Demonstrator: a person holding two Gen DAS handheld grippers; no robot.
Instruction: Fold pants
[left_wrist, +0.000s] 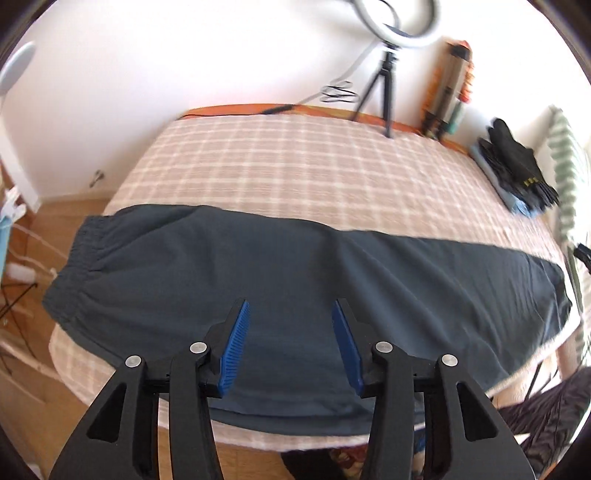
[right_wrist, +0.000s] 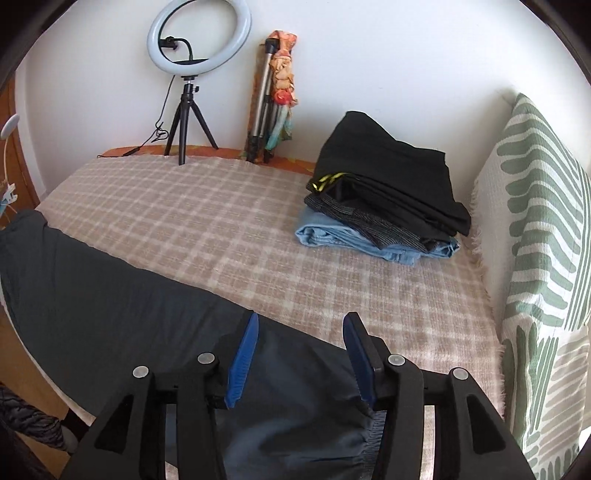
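Dark navy pants (left_wrist: 258, 280) lie flat along the near edge of the bed, folded lengthwise, elastic waistband at the left and leg ends at the right. My left gripper (left_wrist: 290, 314) is open and empty, hovering over the middle of the pants. In the right wrist view the pants (right_wrist: 110, 295) stretch away to the left, and the gathered elastic cuff (right_wrist: 369, 435) lies under the right finger. My right gripper (right_wrist: 299, 325) is open and empty above the cuff end.
The bed has a beige plaid cover (right_wrist: 221, 221). A stack of folded clothes (right_wrist: 384, 199) sits at its far right, next to a green-patterned pillow (right_wrist: 539, 221). A ring light on a tripod (right_wrist: 192, 92) and a folded tripod (right_wrist: 266, 103) stand at the wall.
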